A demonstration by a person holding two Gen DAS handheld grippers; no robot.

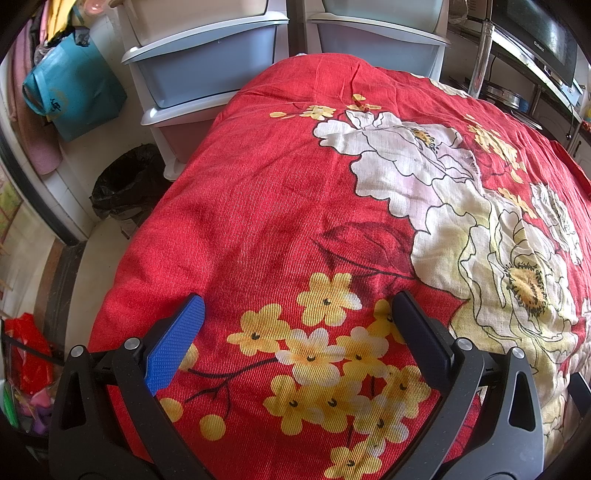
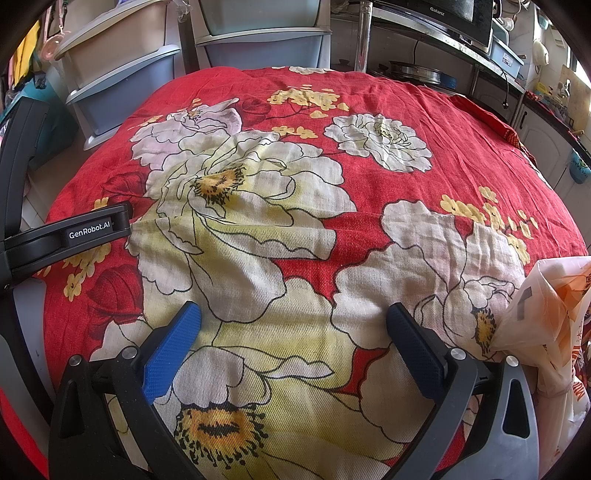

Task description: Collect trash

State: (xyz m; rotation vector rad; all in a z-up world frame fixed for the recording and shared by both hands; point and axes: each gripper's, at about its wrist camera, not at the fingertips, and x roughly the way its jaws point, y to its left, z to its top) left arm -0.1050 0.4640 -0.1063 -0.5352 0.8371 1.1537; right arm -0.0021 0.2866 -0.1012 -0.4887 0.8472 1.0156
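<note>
A red cloth with white and yellow flowers (image 1: pixel 277 206) (image 2: pixel 295 229) covers the table in both wrist views. My left gripper (image 1: pixel 299 306) hovers open over its near left part, nothing between the fingers. My right gripper (image 2: pixel 293 314) is open too, above the big pale flower. The left gripper's body (image 2: pixel 74 236) shows at the left edge of the right wrist view. A white and orange plastic bag (image 2: pixel 554 321) lies crumpled at the table's right edge, right of my right gripper. A bin lined with a black bag (image 1: pixel 125 184) stands on the floor left of the table.
Stacked plastic drawer units (image 1: pixel 207 66) (image 2: pixel 129 81) stand behind the table. A teal bag (image 1: pixel 74 92) hangs at far left. A red bag (image 1: pixel 29 350) lies low on the left. A microwave (image 2: pixel 443 14) and a metal rack with pans (image 2: pixel 417 74) are at back right.
</note>
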